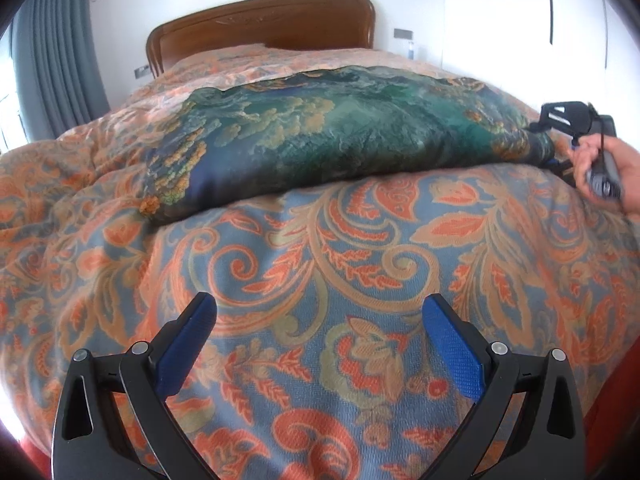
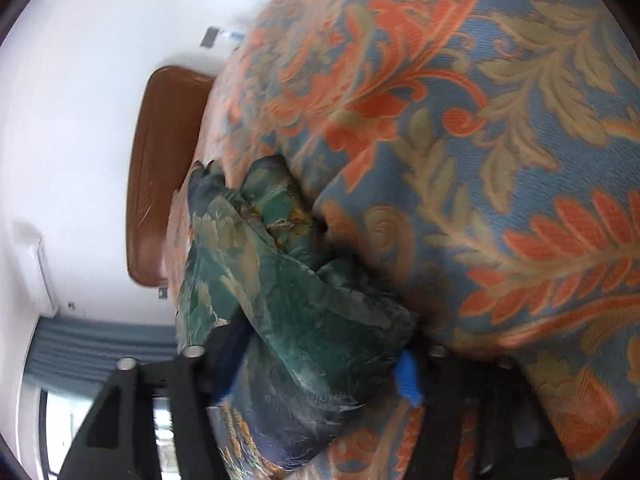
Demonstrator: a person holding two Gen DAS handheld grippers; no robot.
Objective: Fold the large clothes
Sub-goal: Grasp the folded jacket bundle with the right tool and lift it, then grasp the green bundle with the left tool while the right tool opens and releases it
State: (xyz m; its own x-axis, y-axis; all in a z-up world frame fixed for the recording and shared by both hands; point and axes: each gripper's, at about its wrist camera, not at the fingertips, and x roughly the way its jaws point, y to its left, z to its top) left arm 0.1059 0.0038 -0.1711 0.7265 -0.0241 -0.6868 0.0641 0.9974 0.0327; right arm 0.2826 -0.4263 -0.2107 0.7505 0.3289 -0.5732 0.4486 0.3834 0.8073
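With the right gripper (image 2: 320, 376) clamped on one end of the green printed garment (image 1: 340, 136) lying across the bed (image 1: 320, 264), the wide-open, empty left gripper (image 1: 320, 344) should take the opposite end (matching edges first) before folding.

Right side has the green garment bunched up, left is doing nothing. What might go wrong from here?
1. The right gripper clamps a thick wad of the green garment, so layers may slip out or drag crooked.
2. The left gripper hangs open over the bedspread, so the garment's far end is unheld and may crumple.
3. Closing the left gripper low may pinch the bedspread.
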